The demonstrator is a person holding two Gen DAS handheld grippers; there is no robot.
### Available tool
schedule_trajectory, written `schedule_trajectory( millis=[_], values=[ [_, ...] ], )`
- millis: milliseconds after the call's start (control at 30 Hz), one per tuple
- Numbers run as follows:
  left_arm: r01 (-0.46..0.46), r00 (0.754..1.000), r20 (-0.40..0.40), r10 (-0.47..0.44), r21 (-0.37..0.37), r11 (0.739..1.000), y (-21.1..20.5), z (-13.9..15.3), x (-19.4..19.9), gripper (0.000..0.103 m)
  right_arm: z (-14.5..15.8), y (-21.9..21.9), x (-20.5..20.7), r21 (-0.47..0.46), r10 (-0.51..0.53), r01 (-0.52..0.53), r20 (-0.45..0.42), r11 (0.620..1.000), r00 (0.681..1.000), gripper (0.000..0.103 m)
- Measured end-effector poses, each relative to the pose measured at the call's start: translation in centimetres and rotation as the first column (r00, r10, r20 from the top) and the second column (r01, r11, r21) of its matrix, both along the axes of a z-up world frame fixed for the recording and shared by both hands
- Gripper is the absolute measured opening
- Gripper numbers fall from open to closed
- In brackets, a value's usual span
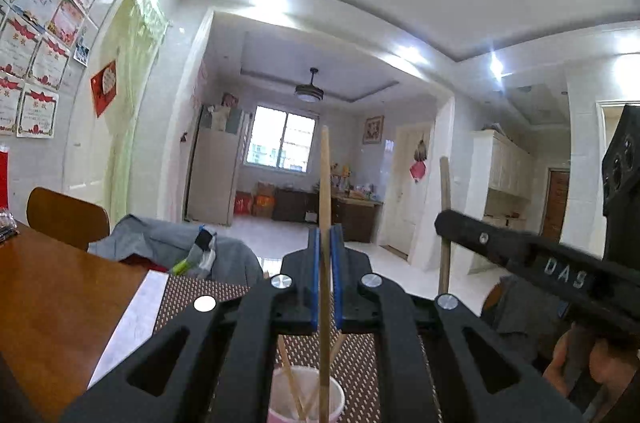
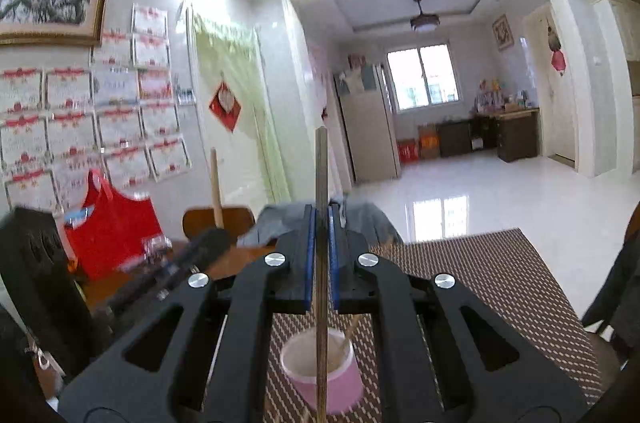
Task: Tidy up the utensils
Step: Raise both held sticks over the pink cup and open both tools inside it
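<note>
White raised letters reading "DAS" stand on the black arm of the right gripper point(image 1: 440, 223), seen at the right in the left wrist view. The certificates point(image 1: 38, 35) on the far left wall carry red headings and print too small and blurred to read.

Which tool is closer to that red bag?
Left. The left tool lies between the red bag and the right tool, which hangs over the pink cup, farther away.
</note>
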State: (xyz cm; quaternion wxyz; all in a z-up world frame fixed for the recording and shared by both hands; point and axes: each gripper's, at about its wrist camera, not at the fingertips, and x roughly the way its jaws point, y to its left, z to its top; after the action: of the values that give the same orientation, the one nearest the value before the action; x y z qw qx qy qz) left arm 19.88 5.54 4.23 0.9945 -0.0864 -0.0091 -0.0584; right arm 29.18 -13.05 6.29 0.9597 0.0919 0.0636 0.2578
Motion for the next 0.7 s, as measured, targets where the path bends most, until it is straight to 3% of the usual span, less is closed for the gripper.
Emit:
schedule_trajectory(
  millis=[300,567,700],
  values=[
    [-0.059,0.994,0.087,0.06,-0.02,0.998,0.5,-0.4,2.3,0.006,-0.4,0.4,2.5,0.09,-0.06,0.054,0.072,0.995,0.996,0.007],
    [-0.083,0.996,0.034,0.085,-0.052,0.995,1.8,-2.4,4.9,0.006,-1.3,-0.2,3.9,0.153,-0.096,0.081,0.094,0.985,0.991,0.007],
    [-0.07,0.998,0.0,0.07,-0.038,0.997,1.7,-3.1,5.5,0.006,-2.0,0.3,4.5,0.137,-0.087,0.076,0.077,0.988,0.993,0.007]
  ],
)
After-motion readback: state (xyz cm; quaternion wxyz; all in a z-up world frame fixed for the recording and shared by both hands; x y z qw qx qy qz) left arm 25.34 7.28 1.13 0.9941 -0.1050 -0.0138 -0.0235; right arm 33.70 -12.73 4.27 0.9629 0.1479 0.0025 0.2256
